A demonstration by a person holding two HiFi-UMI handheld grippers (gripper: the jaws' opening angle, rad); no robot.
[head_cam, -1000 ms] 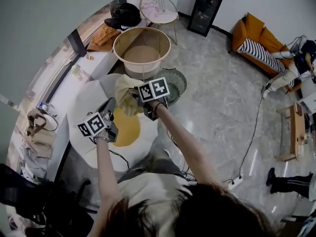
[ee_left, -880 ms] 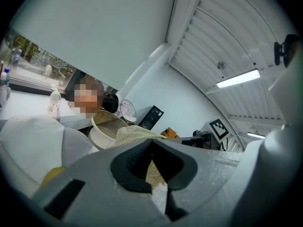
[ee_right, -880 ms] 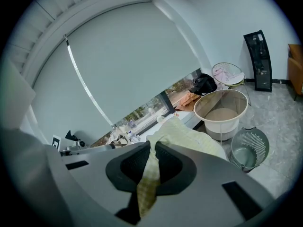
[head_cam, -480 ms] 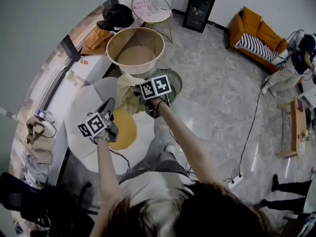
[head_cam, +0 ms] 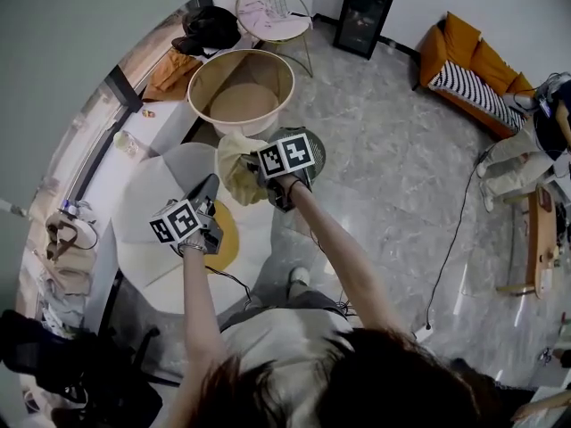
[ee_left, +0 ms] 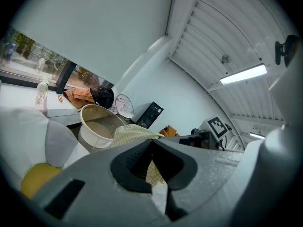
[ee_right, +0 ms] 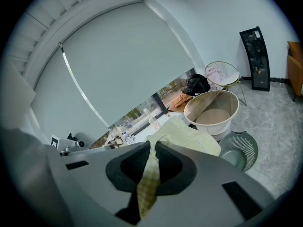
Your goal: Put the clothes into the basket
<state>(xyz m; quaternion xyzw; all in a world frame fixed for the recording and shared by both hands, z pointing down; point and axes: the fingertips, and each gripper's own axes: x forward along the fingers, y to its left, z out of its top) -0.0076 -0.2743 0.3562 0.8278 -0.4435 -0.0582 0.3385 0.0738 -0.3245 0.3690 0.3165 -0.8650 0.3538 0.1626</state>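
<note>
A pale yellow-green checked cloth (head_cam: 236,168) hangs between my two grippers, in the air above the white table's far edge. My right gripper (head_cam: 256,163) is shut on it; a strip of the cloth (ee_right: 189,136) runs through its jaws (ee_right: 152,143). My left gripper (head_cam: 211,184) holds the cloth's left edge, and checked fabric (ee_left: 130,134) shows pinched in its shut jaws (ee_left: 151,142). The big cream round basket (head_cam: 290,74) stands on the floor just beyond the cloth, open and with nothing inside (ee_right: 222,124) (ee_left: 87,136).
A small green slotted basket (head_cam: 314,141) sits on the floor under my right gripper. The white round table (head_cam: 147,261) has a yellow centre. Behind the big basket are a wire chair (head_cam: 272,12) with pink clothes, a black bag (head_cam: 210,29) and orange clothes (head_cam: 169,69).
Both grippers and the cloth have moved forward toward the cream basket. The right gripper now covers part of the green basket, and the table has slid back under my arms.
</note>
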